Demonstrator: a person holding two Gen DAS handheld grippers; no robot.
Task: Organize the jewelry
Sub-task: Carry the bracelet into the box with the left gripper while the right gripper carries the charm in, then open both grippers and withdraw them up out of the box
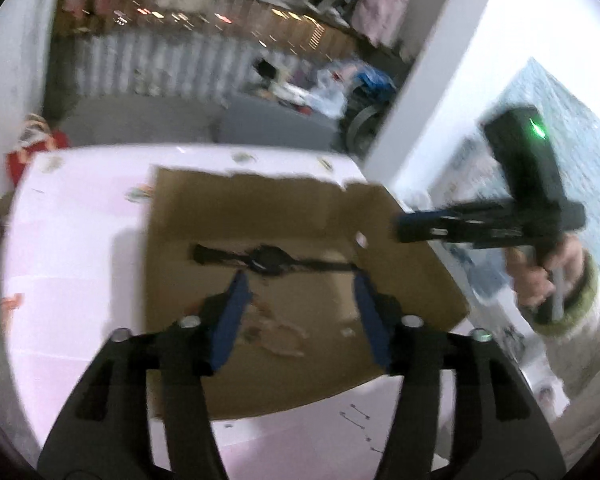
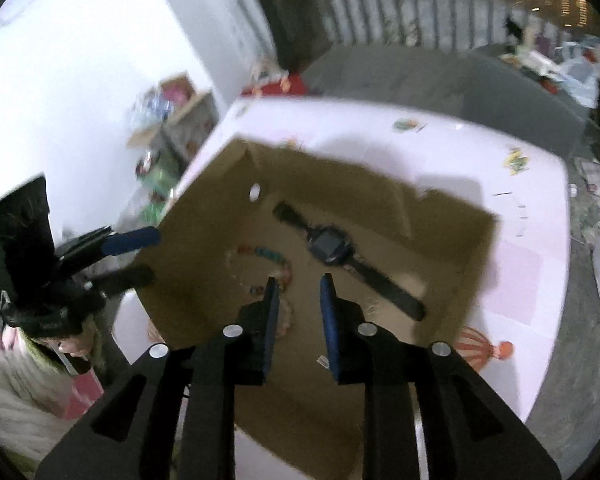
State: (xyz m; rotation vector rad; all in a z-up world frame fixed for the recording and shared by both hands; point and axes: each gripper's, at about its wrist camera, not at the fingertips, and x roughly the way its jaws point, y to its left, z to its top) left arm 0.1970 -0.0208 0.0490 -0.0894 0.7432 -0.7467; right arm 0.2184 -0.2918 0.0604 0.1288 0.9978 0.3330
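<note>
Both grippers hang over the cardboard sheet (image 1: 308,208) on the pink table (image 1: 72,248): the left gripper (image 1: 300,284) spread wide and empty, the right gripper (image 2: 300,290) parted a little, gripping nothing. Near the sheet's middle lie the black watch (image 2: 332,246) and, just beside it, a beaded bracelet (image 2: 272,260). Blur suggests haste; a careless pinch could catch the cardboard, or drag the beads toward the edge. No writing is readable.
</note>
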